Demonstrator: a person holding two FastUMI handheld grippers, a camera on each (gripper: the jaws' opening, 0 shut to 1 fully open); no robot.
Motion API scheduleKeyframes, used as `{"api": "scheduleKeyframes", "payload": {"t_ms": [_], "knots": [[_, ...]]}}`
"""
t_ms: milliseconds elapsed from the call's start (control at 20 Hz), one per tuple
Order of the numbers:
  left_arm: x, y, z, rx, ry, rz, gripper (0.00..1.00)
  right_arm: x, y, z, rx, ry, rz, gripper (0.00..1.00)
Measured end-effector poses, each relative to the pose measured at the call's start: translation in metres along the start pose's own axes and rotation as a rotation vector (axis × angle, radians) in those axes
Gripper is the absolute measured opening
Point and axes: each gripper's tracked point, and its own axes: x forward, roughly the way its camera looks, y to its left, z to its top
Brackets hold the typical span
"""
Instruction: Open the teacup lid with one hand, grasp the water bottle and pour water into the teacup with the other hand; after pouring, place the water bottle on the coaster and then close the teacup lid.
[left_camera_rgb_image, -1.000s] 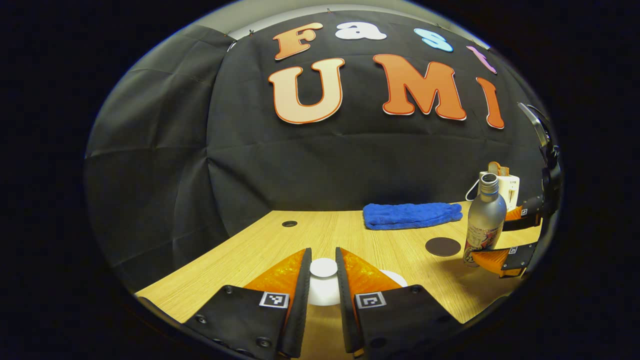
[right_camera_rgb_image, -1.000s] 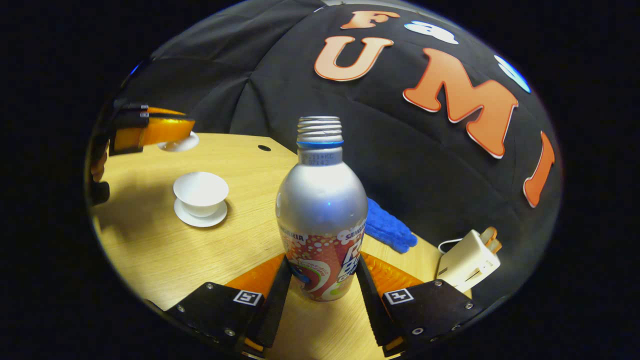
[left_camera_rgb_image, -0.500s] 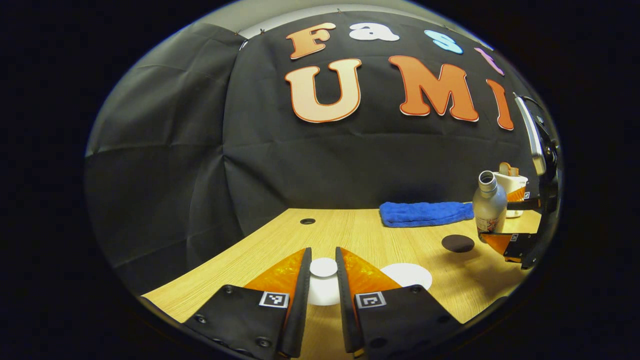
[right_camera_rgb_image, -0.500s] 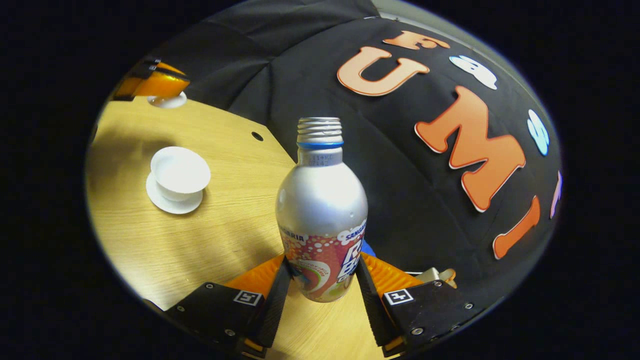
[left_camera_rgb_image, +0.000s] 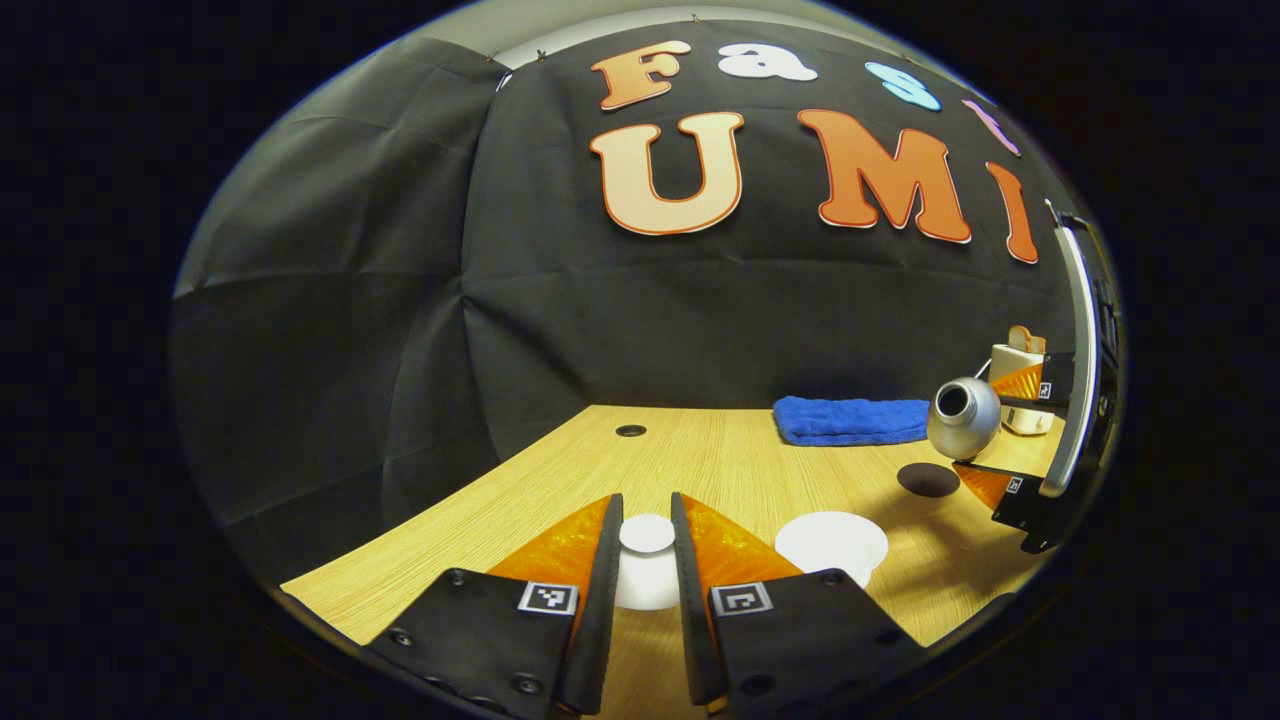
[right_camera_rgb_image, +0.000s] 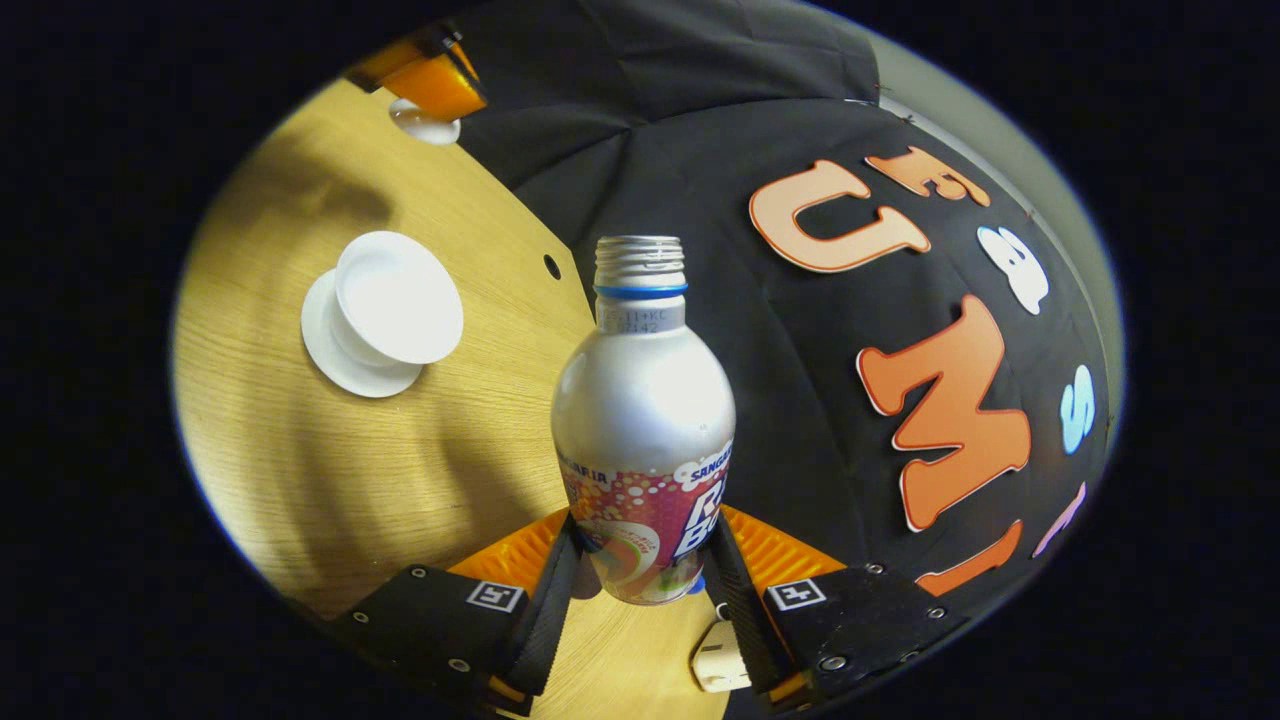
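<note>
Fingers of the right gripper (right_camera_rgb_image: 640, 570) clamp the tilted silver water bottle (right_camera_rgb_image: 642, 420) above the wooden surface (right_camera_rgb_image: 330, 460). Fingers of the left gripper (left_camera_rgb_image: 646, 560) pinch the teacup lid (left_camera_rgb_image: 646, 570) by its knob. The open white teacup (right_camera_rgb_image: 398, 298) sits on its saucer (right_camera_rgb_image: 330, 350); the dark coaster (left_camera_rgb_image: 928, 480) lies beyond.

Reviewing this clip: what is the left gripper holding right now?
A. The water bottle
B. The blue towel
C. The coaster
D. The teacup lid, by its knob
D. In the left gripper view the left gripper has both fingers closed on the knob of the white teacup lid, held above the table; the teacup stands open beside it.
</note>
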Motion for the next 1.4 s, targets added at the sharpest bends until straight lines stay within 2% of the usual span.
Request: {"api": "scheduleKeyframes", "payload": {"t_ms": [50, 350, 450, 500, 650, 750, 800, 850, 1050, 1100, 1200, 1250, 1350, 1400], "knots": [[0.000, 0.002, 0.000, -0.001, 0.000, 0.004, 0.35, 0.002, 0.001, 0.004, -0.023, -0.006, -0.001, 0.74], [0.001, 0.009, -0.005, -0.010, 0.009, 0.008, 0.35, 0.008, -0.003, 0.014, -0.182, -0.051, -0.055, 0.74], [0.000, 0.011, -0.006, -0.009, 0.010, 0.012, 0.31, 0.009, -0.008, 0.015, -0.264, -0.064, -0.088, 0.74], [0.000, 0.013, -0.006, -0.009, 0.012, 0.012, 0.34, 0.009, -0.011, 0.016, -0.307, -0.073, -0.110, 0.74], [0.001, 0.013, -0.008, -0.013, 0.018, 0.013, 0.35, 0.008, -0.017, 0.021, -0.407, -0.091, -0.174, 0.73], [0.001, 0.016, -0.010, -0.015, 0.022, 0.014, 0.35, 0.008, -0.018, 0.024, -0.449, -0.104, -0.197, 0.74], [0.000, 0.016, -0.012, -0.015, 0.023, 0.015, 0.31, 0.007, -0.019, 0.025, -0.474, -0.113, -0.209, 0.74], [0.000, 0.017, -0.011, -0.015, 0.022, 0.016, 0.35, 0.006, -0.020, 0.027, -0.499, -0.123, -0.220, 0.74], [0.000, 0.019, -0.010, -0.018, 0.018, 0.020, 0.35, 0.003, -0.021, 0.032, -0.578, -0.155, -0.245, 0.73], [0.000, 0.020, -0.011, -0.019, 0.019, 0.022, 0.31, 0.001, -0.022, 0.033, -0.602, -0.161, -0.251, 0.74], [-0.001, 0.020, -0.011, -0.020, 0.021, 0.024, 0.35, 0.000, -0.023, 0.036, -0.647, -0.174, -0.268, 0.74], [0.000, 0.020, -0.011, -0.021, 0.021, 0.023, 0.31, 0.000, -0.023, 0.036, -0.660, -0.176, -0.271, 0.73], [-0.001, 0.020, -0.010, -0.021, 0.019, 0.025, 0.31, 0.002, -0.025, 0.035, -0.673, -0.179, -0.281, 0.73], [-0.001, 0.021, -0.011, -0.022, 0.018, 0.025, 0.31, 0.003, -0.027, 0.035, -0.679, -0.180, -0.286, 0.70]]}}
